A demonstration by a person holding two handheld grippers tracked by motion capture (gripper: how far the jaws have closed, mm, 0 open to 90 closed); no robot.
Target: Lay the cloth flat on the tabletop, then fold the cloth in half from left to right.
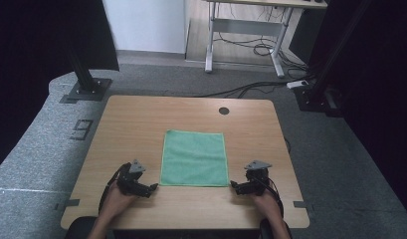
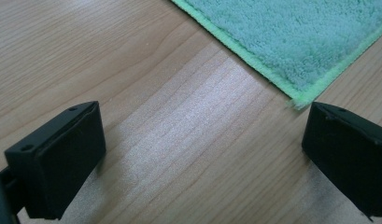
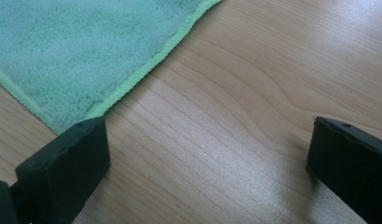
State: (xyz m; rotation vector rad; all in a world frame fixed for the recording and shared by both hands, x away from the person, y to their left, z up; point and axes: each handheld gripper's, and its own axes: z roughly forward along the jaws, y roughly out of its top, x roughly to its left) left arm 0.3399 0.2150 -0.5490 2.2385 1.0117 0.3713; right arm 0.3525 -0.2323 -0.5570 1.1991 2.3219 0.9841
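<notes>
Nearest to us, our left tongs [image 1: 152, 187] and right tongs [image 1: 234, 185] rest low at the front of the pale wood-grain tabletop [image 1: 136, 119], one at each near corner of the square green terry cloth [image 1: 194, 158]. Both tongs stand wide open and grip nothing: in the left gripper view the two blunt black rubber-faced jaws sit far apart over bare wood, the one on the right of that view just beside the cloth's near left corner [image 2: 298, 100] without clearly touching it. In the right gripper view the jaw on the left of the view overlaps the cloth's near right corner [image 3: 67, 125], while the other jaw sits well apart on open wood; we cannot tell whether the first jaw presses the fabric. The cloth lies flat and spread out, centred on the tabletop, its nap looped and fuzzy, its border a brighter green stitched hem that runs straight along every side. We have open wood on all sides of it: a strip between its near edge and the tabletop's front edge, wider bands to the left and right, and a broad stretch beyond its far edge, where a small round dark grommet [image 1: 224, 110] sits near the rounded back edge. Farther off lies grey carpeted floor [image 1: 37, 144].
</notes>
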